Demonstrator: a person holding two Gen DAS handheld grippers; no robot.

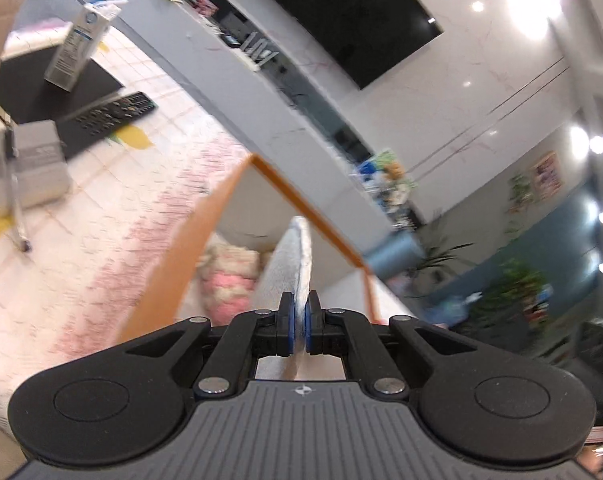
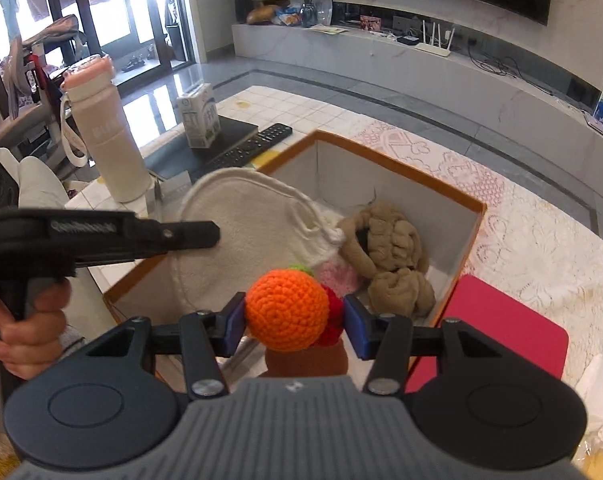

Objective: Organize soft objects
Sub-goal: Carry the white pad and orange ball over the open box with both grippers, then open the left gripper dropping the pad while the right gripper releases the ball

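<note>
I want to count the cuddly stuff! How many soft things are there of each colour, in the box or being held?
White or cream: 1, the round cloth
Tan: 1, the knitted bundle
Pink: 1, the fluffy piece
Orange with red and green: 1, the crochet toy
Total: 4

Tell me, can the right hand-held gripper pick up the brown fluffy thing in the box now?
Probably not yet: the right hand-held gripper is already shut on the orange crochet toy. The brown fluffy thing itself lies uncovered.
</note>
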